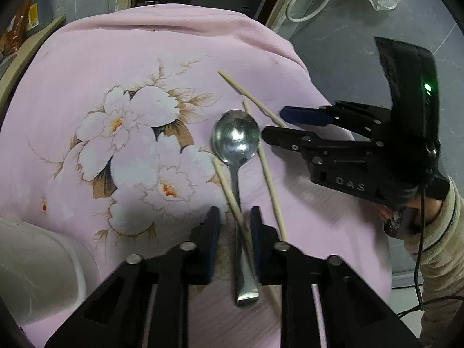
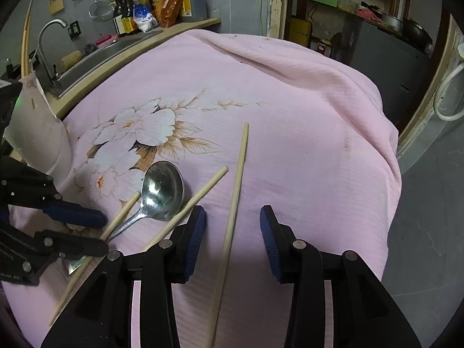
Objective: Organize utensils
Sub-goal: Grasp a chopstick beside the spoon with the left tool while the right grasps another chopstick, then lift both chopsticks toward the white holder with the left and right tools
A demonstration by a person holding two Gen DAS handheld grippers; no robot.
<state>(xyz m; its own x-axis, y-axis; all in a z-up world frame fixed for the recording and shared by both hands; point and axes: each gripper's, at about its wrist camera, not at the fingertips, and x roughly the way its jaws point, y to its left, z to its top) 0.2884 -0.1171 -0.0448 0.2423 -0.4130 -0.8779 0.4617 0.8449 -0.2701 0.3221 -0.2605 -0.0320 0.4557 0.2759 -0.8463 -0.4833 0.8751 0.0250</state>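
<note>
A metal spoon (image 1: 235, 139) lies on the pink flowered cloth (image 1: 116, 66), bowl up. A wooden chopstick (image 1: 232, 200) crosses its handle. My left gripper (image 1: 233, 217) is open, its jaws on either side of the spoon handle and this chopstick. A second chopstick (image 1: 269, 182) lies right of the spoon, a third (image 1: 249, 98) behind it. My right gripper (image 2: 233, 220) is open around the third chopstick (image 2: 232, 220), which lies on the cloth. The spoon (image 2: 162, 188) and the other two chopsticks (image 2: 188, 203) lie to its left.
A white container (image 1: 34, 266) stands at the left of the cloth; it also shows in the right wrist view (image 2: 37, 133) with chopsticks standing in it. A sink (image 2: 95, 55) and bottles (image 2: 145, 3) are behind. The cloth drops off at the right edge (image 2: 388, 174).
</note>
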